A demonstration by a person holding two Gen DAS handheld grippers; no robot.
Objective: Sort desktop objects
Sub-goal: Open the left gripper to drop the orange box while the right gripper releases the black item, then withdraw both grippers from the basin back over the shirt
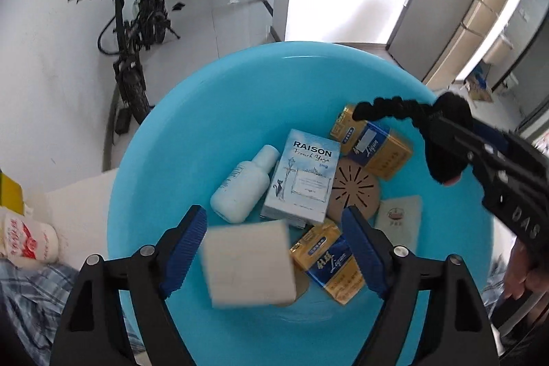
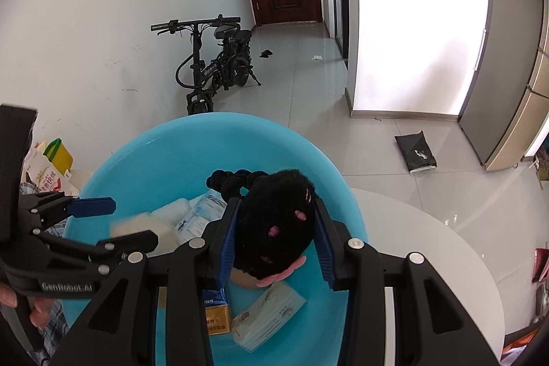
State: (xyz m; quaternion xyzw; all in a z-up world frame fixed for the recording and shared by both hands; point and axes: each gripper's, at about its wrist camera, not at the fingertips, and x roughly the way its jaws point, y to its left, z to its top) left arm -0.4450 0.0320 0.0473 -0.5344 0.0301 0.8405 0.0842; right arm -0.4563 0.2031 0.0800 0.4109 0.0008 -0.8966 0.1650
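The black plush toy (image 2: 274, 222) looks light and soft, a squashy body with pink paw marks and a knobbly tail curling off its far end; it should give under pressure and not slip, so the thick middle of the body is the sensible place to hold it, not the thin tail. The right tongs (image 2: 274, 232) have it there, narrow, pads pressed into the fur on both sides, and hold it above the blue basin (image 1: 192, 112), over the far right of the pile inside. The left tongs (image 1: 274, 249) stand wide, pads clear of the pale block (image 1: 248, 263), which is blurred between them above the near part of the basin; it appears stiff, light and square-edged, best taken across two flat faces. Below lie a small white bottle (image 1: 242, 186), a pale blue carton (image 1: 302, 177), two gold-and-blue packs and a tissue packet (image 2: 271, 318), all rigid or lightly crushable. The basin sits on a white worktop (image 2: 429, 246).
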